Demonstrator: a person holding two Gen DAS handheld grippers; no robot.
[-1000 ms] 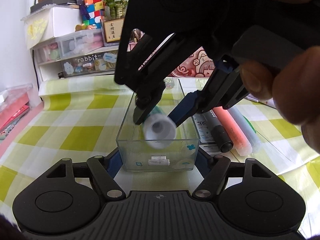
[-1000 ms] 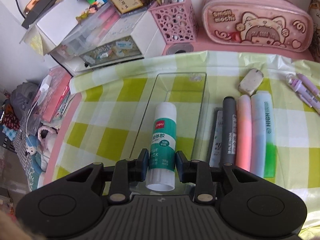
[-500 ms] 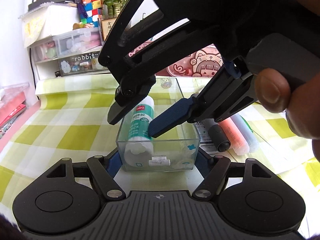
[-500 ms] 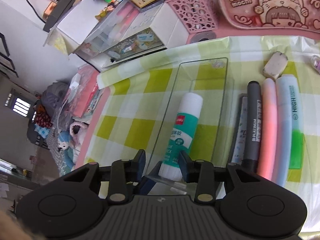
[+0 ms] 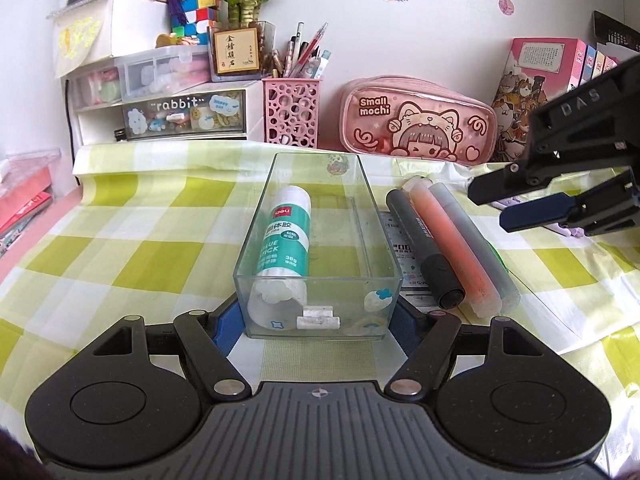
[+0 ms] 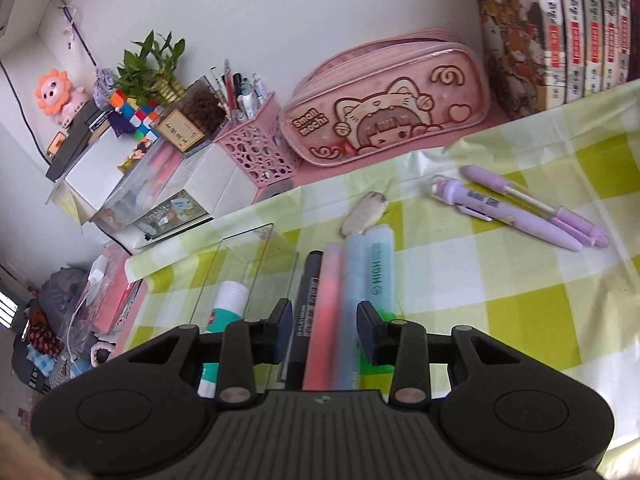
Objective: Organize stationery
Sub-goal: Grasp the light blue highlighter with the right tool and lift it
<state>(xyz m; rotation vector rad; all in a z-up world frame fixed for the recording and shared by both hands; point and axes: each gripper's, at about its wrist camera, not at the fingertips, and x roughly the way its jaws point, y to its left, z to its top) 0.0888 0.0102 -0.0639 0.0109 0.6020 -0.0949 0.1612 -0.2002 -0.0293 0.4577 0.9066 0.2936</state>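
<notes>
A clear plastic box (image 5: 372, 216) lies on the checked cloth with a white and teal glue stick (image 5: 286, 236) inside, along its left wall. My left gripper (image 5: 316, 322) is closed on the box's near end, one finger at each corner. My right gripper (image 6: 325, 326) is open and empty above a black marker (image 6: 306, 304), a pink highlighter (image 6: 326, 300) and a pale blue highlighter (image 6: 360, 280), which lie side by side right of the box. It also shows at the right of the left wrist view (image 5: 520, 204).
An eraser (image 6: 366, 212) and two purple pens (image 6: 520, 212) lie on the cloth further back. A pink pencil case (image 5: 416, 120), a pink pen holder (image 5: 290, 112), drawers (image 5: 160, 100) and books (image 6: 560, 32) line the wall.
My right gripper let go of the glue stick in the box, rose and moved right, and now hovers open over the markers. The left gripper stayed on the box.
</notes>
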